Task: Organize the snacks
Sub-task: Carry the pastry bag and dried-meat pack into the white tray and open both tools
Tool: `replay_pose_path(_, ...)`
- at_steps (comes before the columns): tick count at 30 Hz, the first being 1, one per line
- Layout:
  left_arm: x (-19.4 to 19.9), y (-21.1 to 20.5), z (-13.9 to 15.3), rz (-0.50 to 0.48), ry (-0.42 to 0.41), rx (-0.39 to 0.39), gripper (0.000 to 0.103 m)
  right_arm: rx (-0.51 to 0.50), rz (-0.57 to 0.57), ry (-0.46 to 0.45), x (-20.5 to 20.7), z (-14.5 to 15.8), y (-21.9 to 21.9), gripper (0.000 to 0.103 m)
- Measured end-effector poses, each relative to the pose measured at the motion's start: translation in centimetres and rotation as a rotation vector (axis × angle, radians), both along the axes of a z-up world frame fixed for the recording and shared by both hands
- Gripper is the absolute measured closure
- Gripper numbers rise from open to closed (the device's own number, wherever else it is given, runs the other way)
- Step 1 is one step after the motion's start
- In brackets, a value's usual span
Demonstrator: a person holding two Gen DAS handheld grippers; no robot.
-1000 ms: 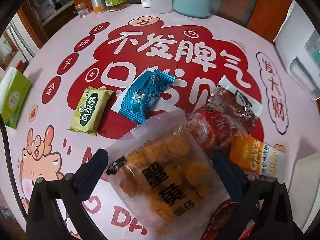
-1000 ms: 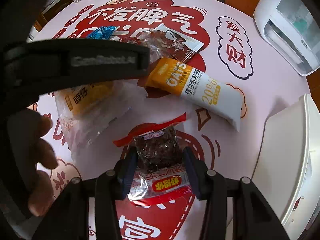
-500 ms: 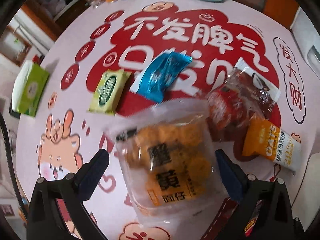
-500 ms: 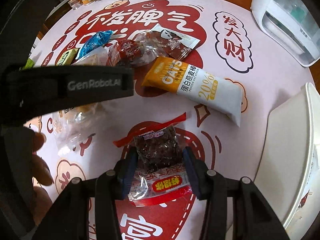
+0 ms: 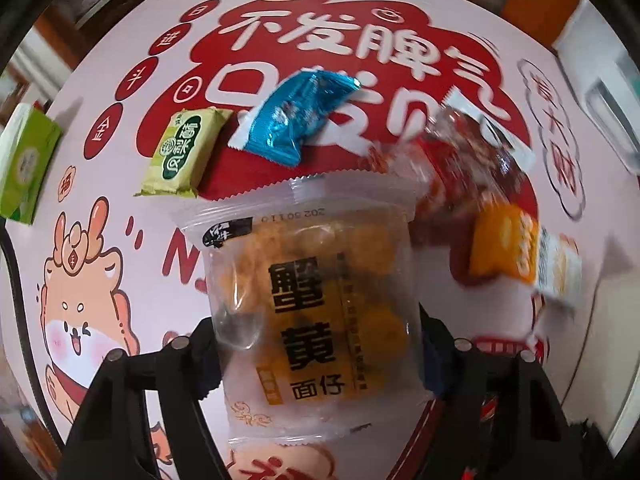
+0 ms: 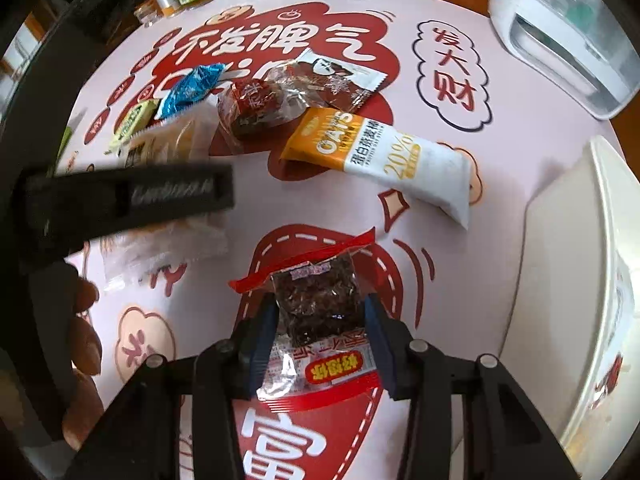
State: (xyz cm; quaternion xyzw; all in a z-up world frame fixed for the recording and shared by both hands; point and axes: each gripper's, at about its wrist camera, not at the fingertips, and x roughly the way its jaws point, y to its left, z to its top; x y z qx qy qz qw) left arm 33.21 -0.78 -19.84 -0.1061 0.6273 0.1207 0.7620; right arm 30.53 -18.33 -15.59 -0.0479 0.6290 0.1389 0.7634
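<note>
Left claw (image 5: 316, 356) just closing onto clear noodle-snack pack (image 5: 312, 280) — long axis pointing away, right claw (image 6: 320, 344) clamping dark snack packet (image 6: 318, 320) lengthwise

You have seven snack packets in sight: one clear pack of yellow crisps (image 5: 316, 304), one green pastry (image 5: 185, 158), one blue wrapper (image 5: 294, 118), one red clear bag (image 6: 260, 106), one brown-and-white sachet (image 6: 340, 80), one oat bar (image 6: 380, 154), one dark red-edged packet (image 6: 320, 312). You also have one green tissue box (image 5: 26, 164) and one white appliance (image 6: 560, 32).

Snack cluster (image 6: 288, 100) blocks centre; white bin (image 6: 580, 280) crowds right.
</note>
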Motion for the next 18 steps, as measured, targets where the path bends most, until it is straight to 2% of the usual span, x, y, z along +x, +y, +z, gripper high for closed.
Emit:
replay_pose_path(3, -1.9, -0.4, 1.1, -0.067, -0.015, -0.013, 0.03, 0.041, -0.019, -0.027, -1.3, 1.7, -0.7, 0.059)
replay_pose_path(6, -4.5, -1.8, 3.7, -0.169, -0.062, -0.007, 0.03, 0.087, -0.026, -0.077, -3.4, 4.2, -1.4, 0.059)
replay_pose_path(13, -9.5, -5.2, 12.9, -0.463, -0.239, -0.006, 0.029, 0.132, -0.056, -0.214, -8.3, 9.7, -4.0, 0.059)
replay_pose_path(18, -12.6, -10.2, 17.6, -0.643, -0.352, -0.017, 0.029, 0.135, -0.127, -0.337, -11.4, 13.8, -7.4, 0.059)
